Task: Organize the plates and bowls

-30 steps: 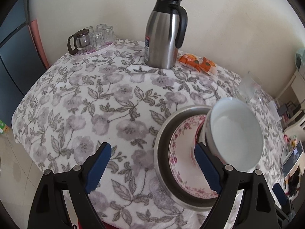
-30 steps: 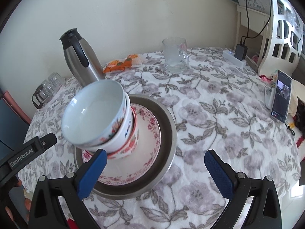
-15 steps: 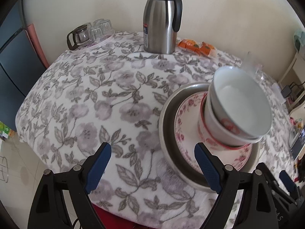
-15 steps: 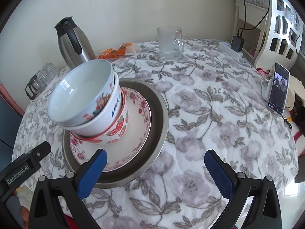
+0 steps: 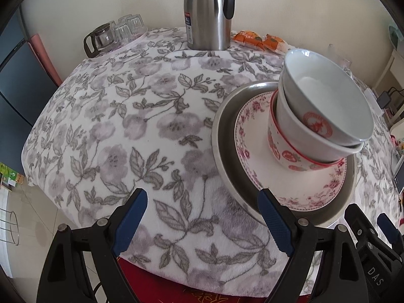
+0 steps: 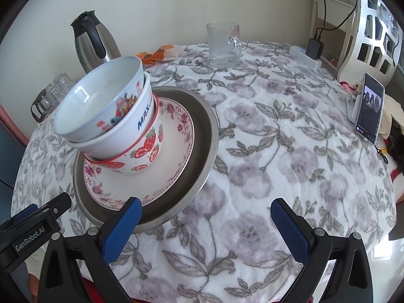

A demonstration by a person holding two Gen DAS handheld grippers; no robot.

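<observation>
Both grippers have sunk closer to the fleecy flowered tablecloth (image 5: 151, 116), angled steeply down. Left gripper (image 5: 202, 223) and right gripper (image 6: 205, 229) gape wide, empty. Three glazed bowls (image 6: 111, 126) lean stacked on a floral plate (image 6: 174, 161) inside a round steel pan (image 6: 202, 146).

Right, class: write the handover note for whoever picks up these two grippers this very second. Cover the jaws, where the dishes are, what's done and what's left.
Left gripper: jaws open, empty, over the tablecloth just left of the stack.
Right gripper: jaws open, empty, its left finger in front of the metal plate's near rim.
Dishes: one pile on the table. The metal plate is at the bottom, then the floral plate, then the strawberry bowl, with two white bowls nested in it and leaning.
Done: everything appears stacked.
Left: probably steady or move the pile; nothing is gripped yet.
</observation>
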